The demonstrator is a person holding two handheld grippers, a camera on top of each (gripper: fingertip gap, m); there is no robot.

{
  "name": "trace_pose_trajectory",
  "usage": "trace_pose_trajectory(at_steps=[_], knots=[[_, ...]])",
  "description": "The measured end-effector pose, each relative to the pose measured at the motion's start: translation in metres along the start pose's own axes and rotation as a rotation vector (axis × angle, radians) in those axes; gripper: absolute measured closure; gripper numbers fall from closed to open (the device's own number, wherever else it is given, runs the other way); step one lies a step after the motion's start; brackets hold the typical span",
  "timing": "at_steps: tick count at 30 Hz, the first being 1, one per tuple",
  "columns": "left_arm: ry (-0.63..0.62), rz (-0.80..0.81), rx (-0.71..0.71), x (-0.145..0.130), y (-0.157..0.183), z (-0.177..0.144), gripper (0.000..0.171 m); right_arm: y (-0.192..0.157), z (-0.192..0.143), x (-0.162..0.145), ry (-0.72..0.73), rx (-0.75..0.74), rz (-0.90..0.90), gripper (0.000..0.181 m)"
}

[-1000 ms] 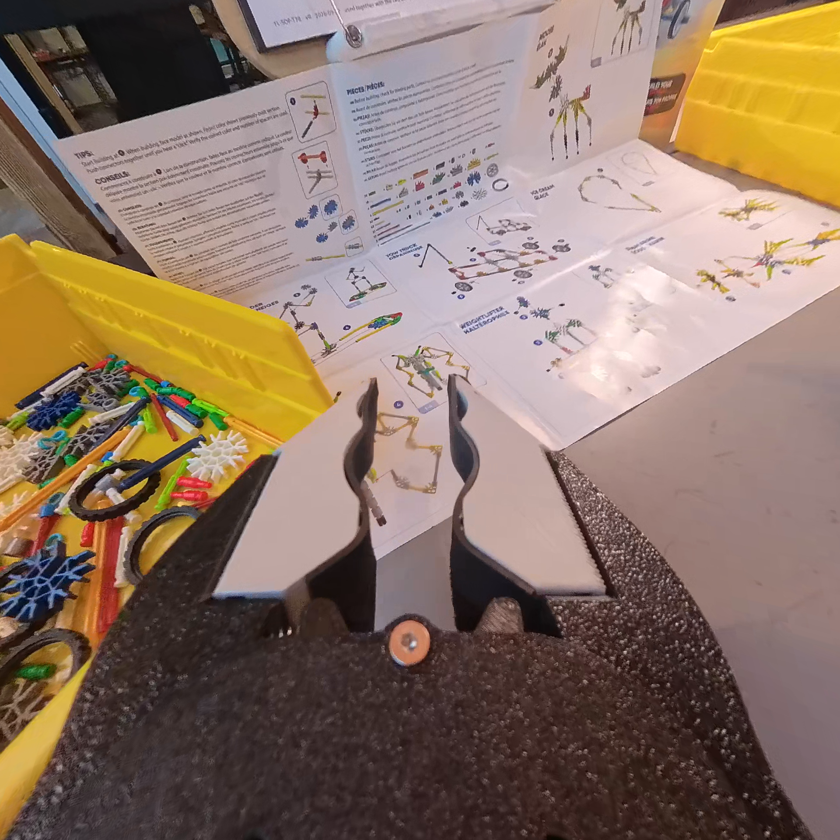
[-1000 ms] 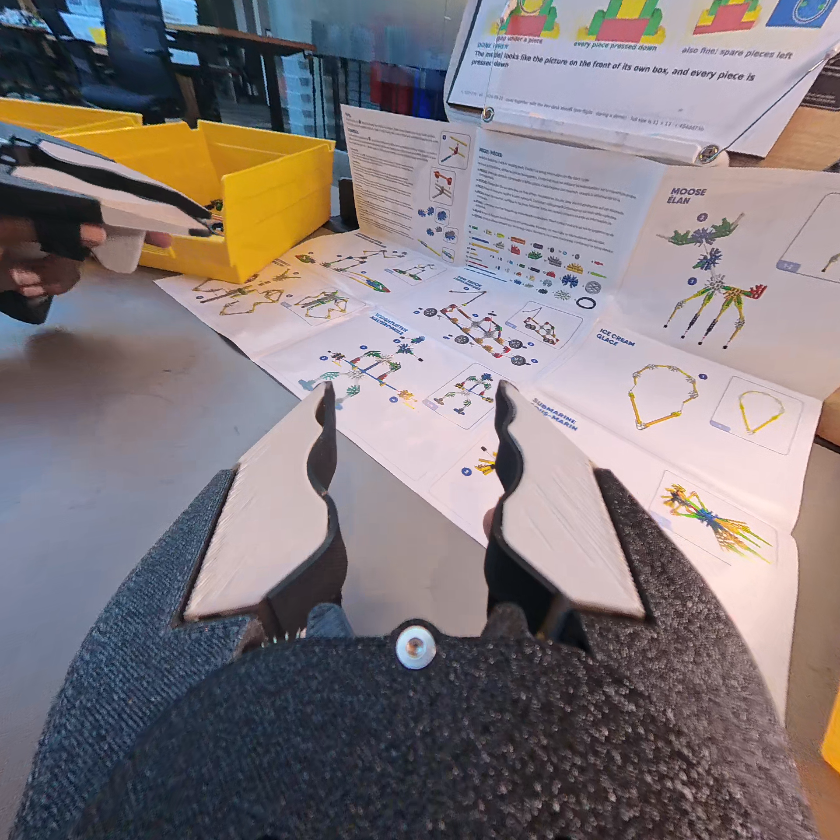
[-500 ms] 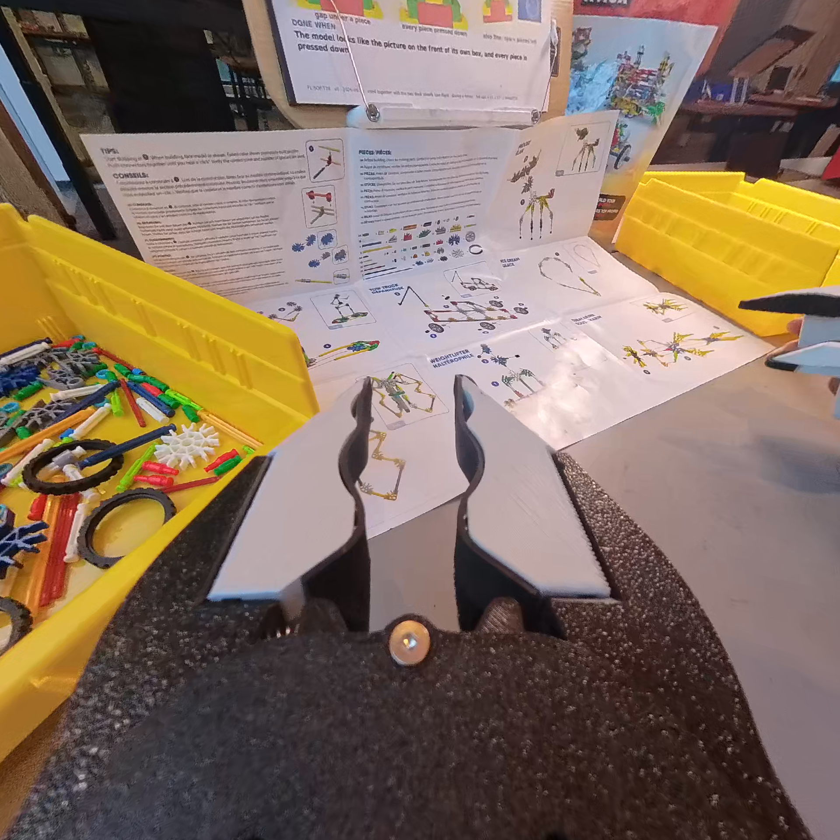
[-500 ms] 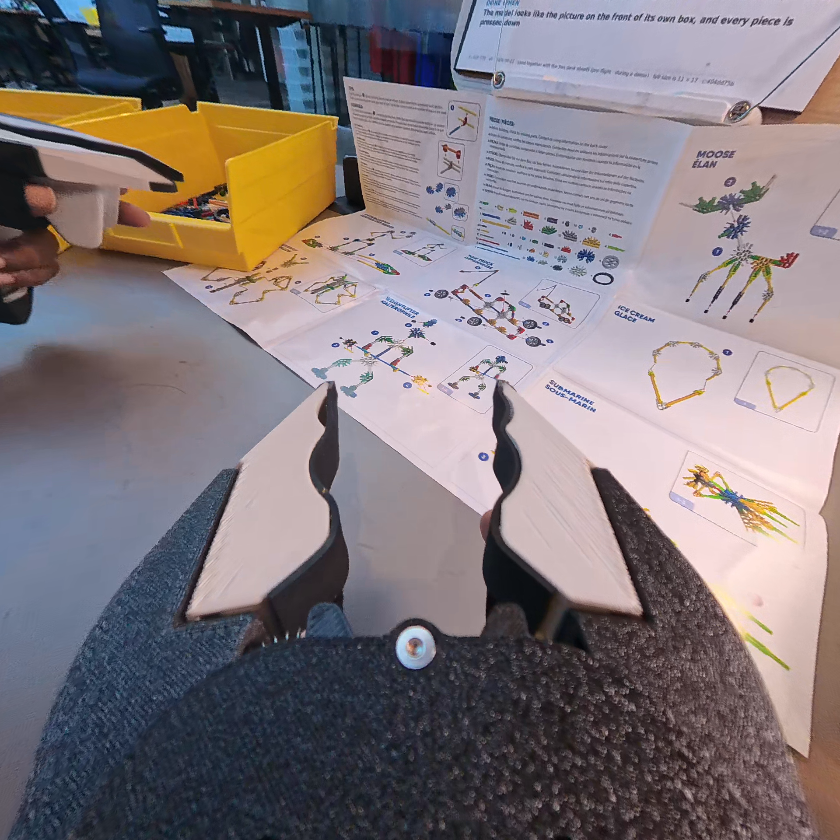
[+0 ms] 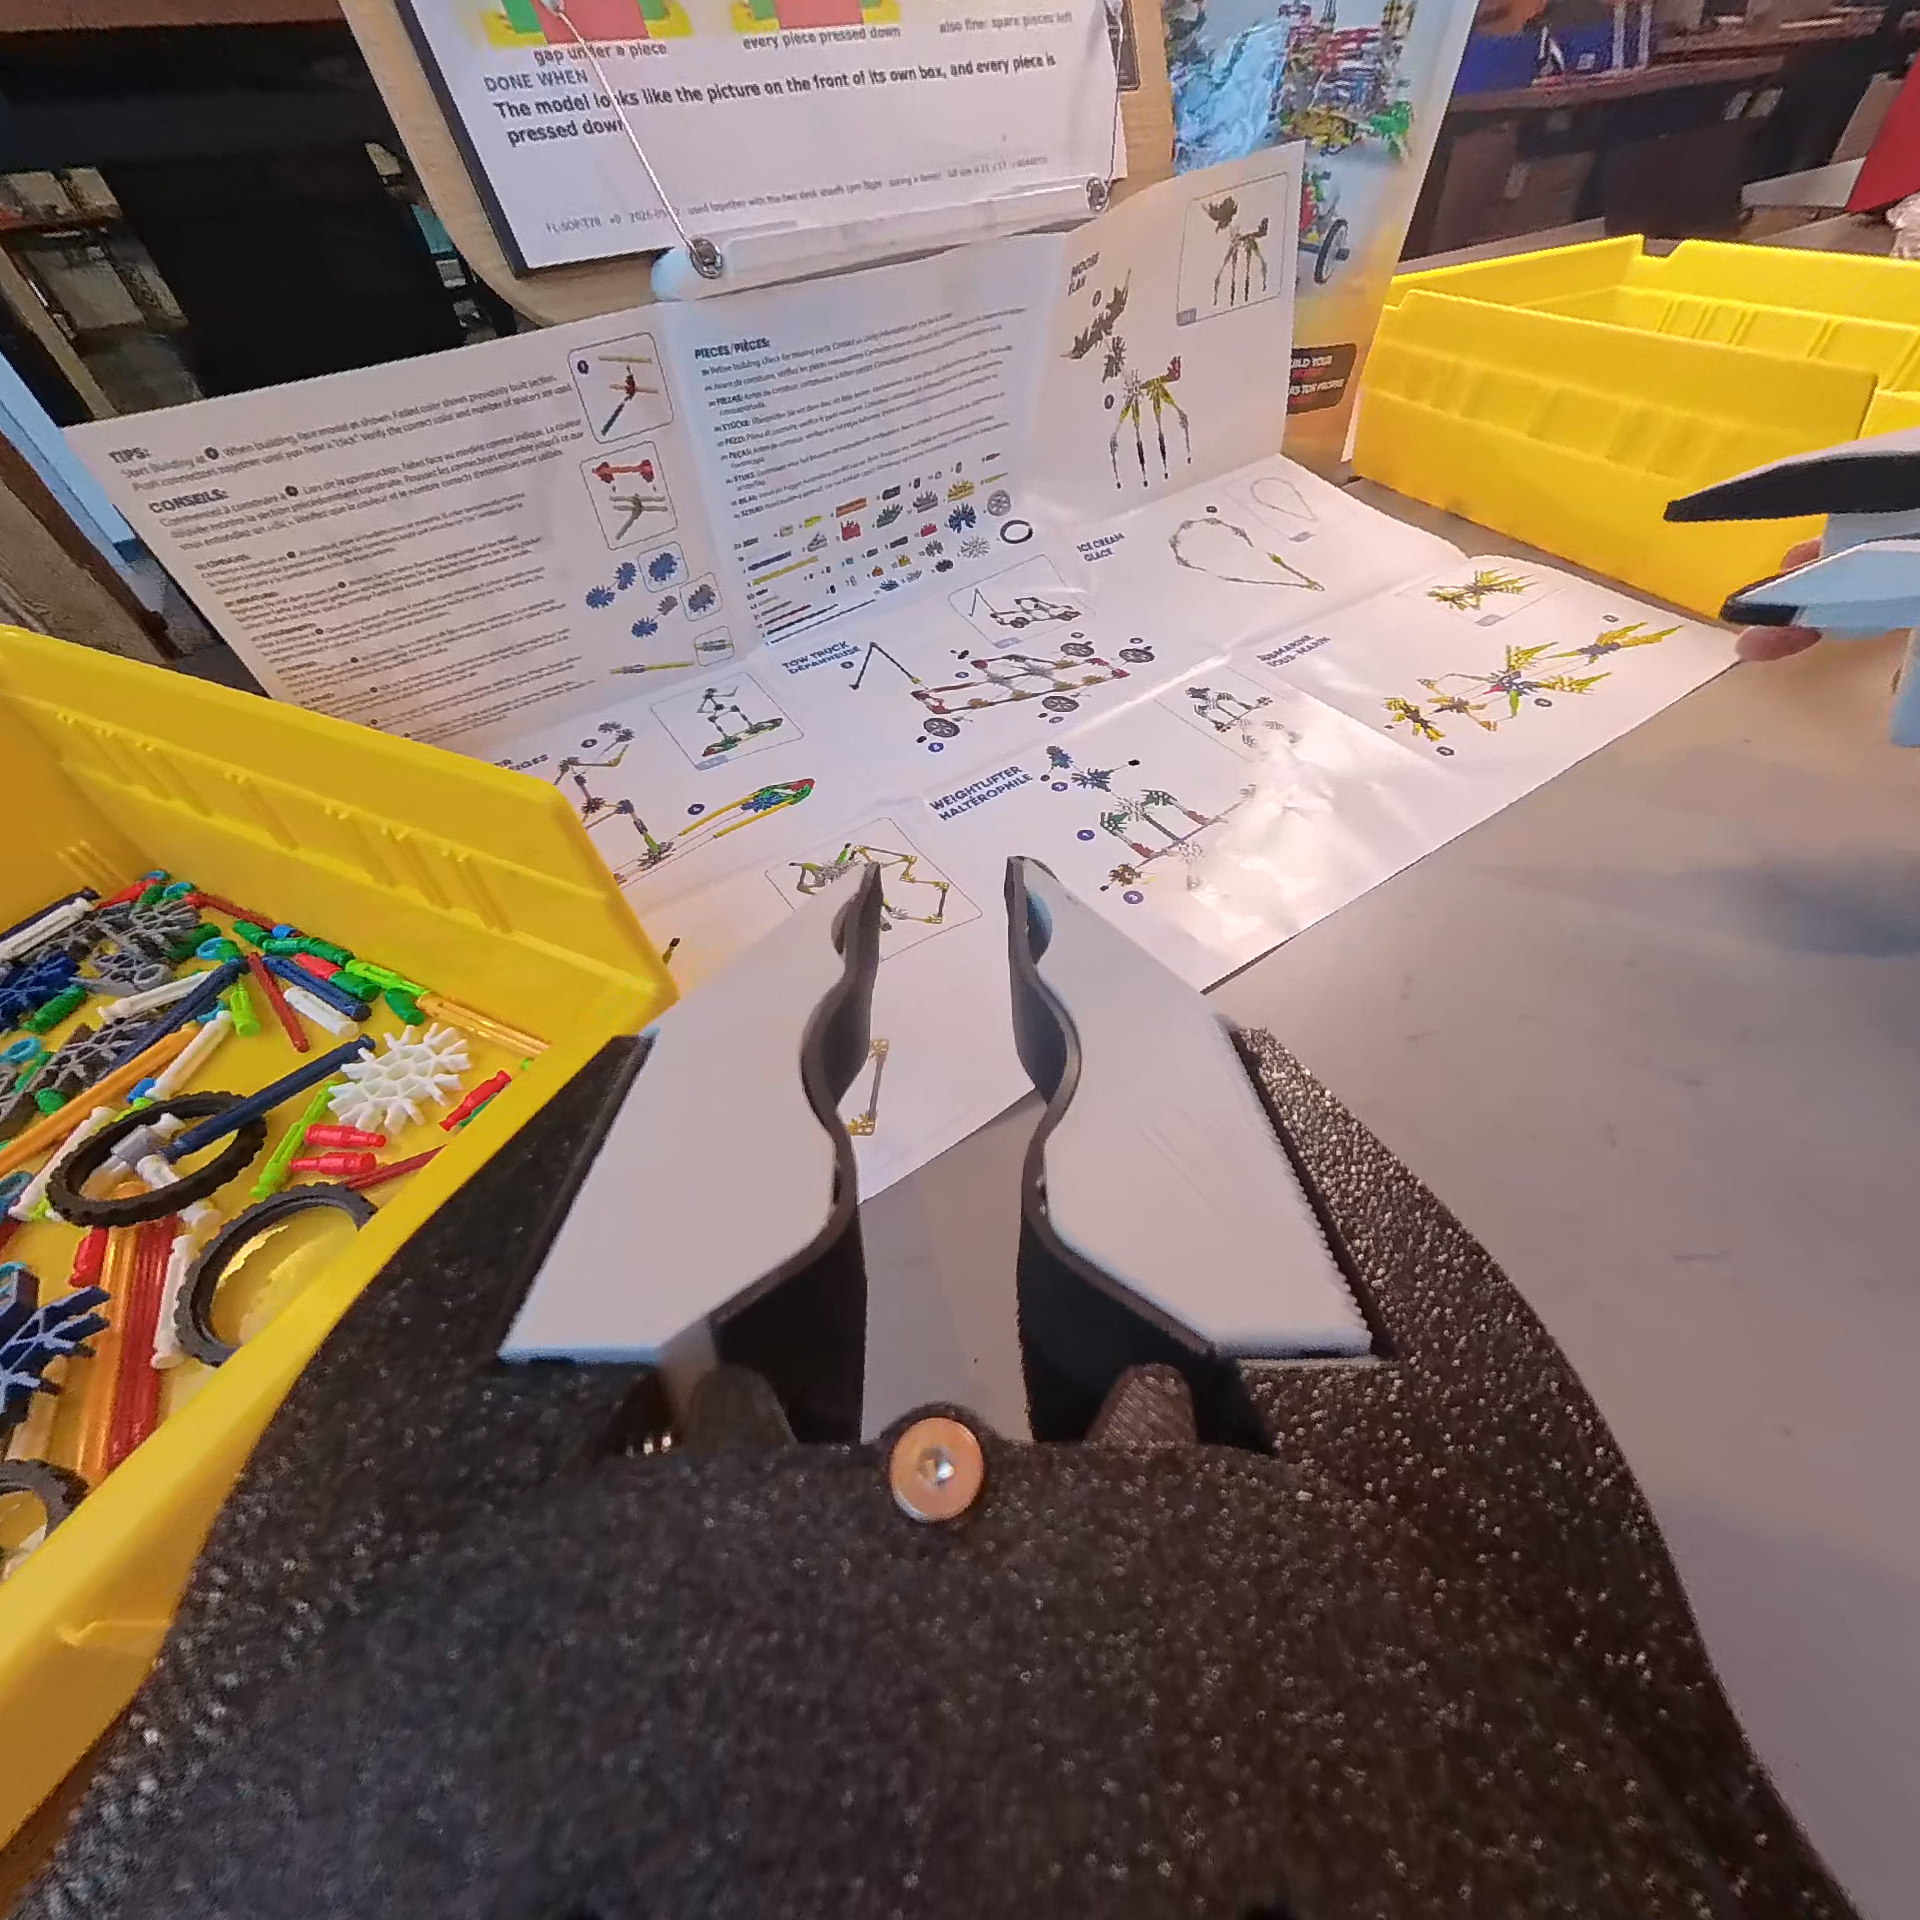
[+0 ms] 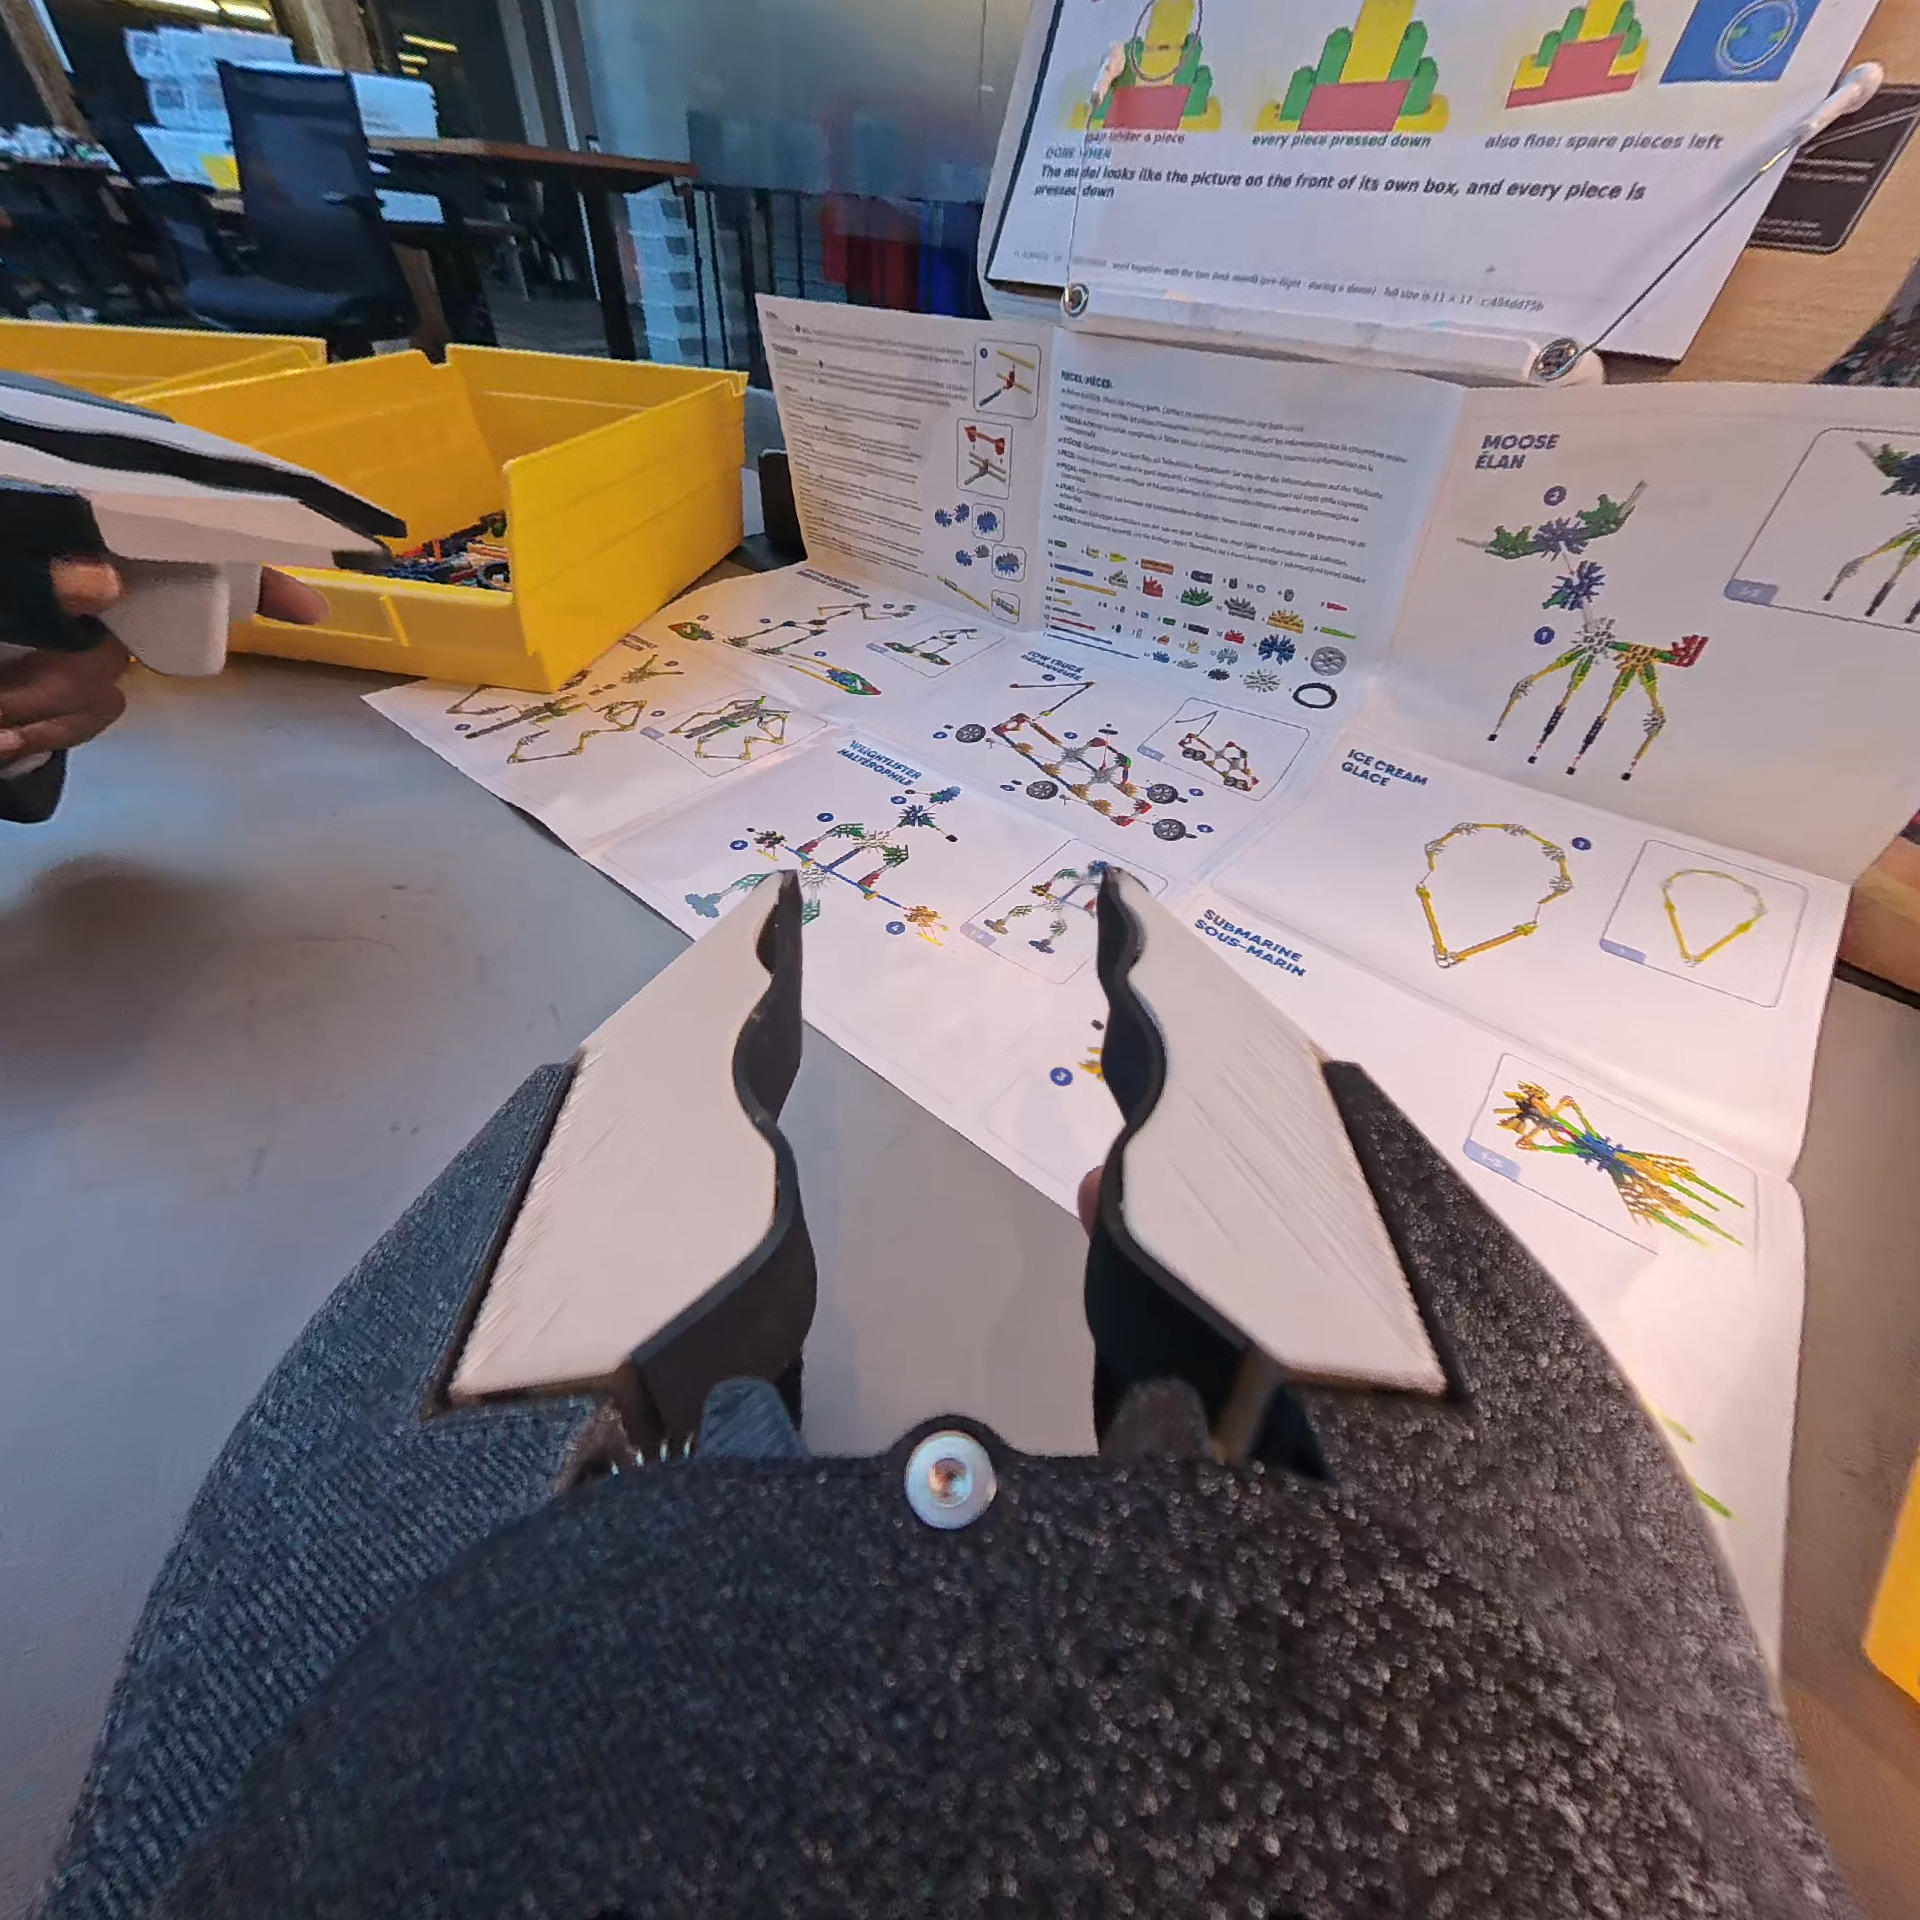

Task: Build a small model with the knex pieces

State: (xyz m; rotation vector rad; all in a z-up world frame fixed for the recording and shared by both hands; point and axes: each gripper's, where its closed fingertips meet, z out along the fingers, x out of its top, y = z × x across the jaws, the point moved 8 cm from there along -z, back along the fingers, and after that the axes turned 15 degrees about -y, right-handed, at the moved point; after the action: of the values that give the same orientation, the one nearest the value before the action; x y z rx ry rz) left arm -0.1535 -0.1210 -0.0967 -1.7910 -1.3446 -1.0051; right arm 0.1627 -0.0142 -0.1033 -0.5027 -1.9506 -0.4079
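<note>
Across a grey table (image 5: 1558, 1143) lies a large white instruction sheet (image 5: 1039, 748), unfolded, its far half propped upright; it carries printed text and coloured pictures of rod-and-connector models. Above it hangs a white laminated card (image 6: 1403, 177) with text and block diagrams. The left gripper (image 5: 940, 883) hovers over the sheet's near edge, jaws a narrow gap apart, holding nothing. Just beside it to the left sits a yellow bin (image 5: 343, 831) full of loose toy pieces: coloured rods, one white snowflake connector (image 5: 400, 1075), blue ones, and at least three black rings. The right gripper (image 6: 945, 883) hangs over the sheet's near edge, jaws wider apart, empty. Two more yellow bins (image 5: 1621, 416) stand at the right. Behind, dim, are a desk and an office chair (image 6: 301, 197).
</note>
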Motion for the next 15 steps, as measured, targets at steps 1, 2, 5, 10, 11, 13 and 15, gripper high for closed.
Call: trace_pose_trajectory(at_steps=[1,2,5,10,11,13,15], knots=[[-0.002,0.000,0.003,-0.0005,0.0002,0.0007,0.149,0.0012,-0.0024,0.0010,0.009,-0.010,0.006,0.123],[-0.006,-0.002,0.004,-0.0013,-0.0001,0.0016,0.149,0.0025,-0.0046,0.0020,0.018,-0.017,0.016,0.123],[-0.024,-0.032,-0.011,-0.0053,-0.0029,0.0053,0.146,0.0065,-0.0085,0.0042,0.036,-0.028,0.050,0.128],[-0.031,-0.128,-0.123,-0.0075,-0.0047,0.0070,0.139,0.0080,-0.0073,0.0005,0.014,-0.035,0.073,0.137],[-0.027,-0.135,-0.139,-0.0073,-0.0040,0.0070,0.138,0.0075,-0.0073,-0.0002,0.012,-0.035,0.071,0.138],[-0.027,-0.127,-0.144,-0.0077,-0.0023,0.0076,0.137,0.0074,-0.0068,-0.0014,0.008,-0.049,0.062,0.141],[-0.031,-0.105,-0.136,-0.0077,-0.0001,0.0080,0.137,0.0079,-0.0059,-0.0028,0.002,-0.060,0.053,0.143]])
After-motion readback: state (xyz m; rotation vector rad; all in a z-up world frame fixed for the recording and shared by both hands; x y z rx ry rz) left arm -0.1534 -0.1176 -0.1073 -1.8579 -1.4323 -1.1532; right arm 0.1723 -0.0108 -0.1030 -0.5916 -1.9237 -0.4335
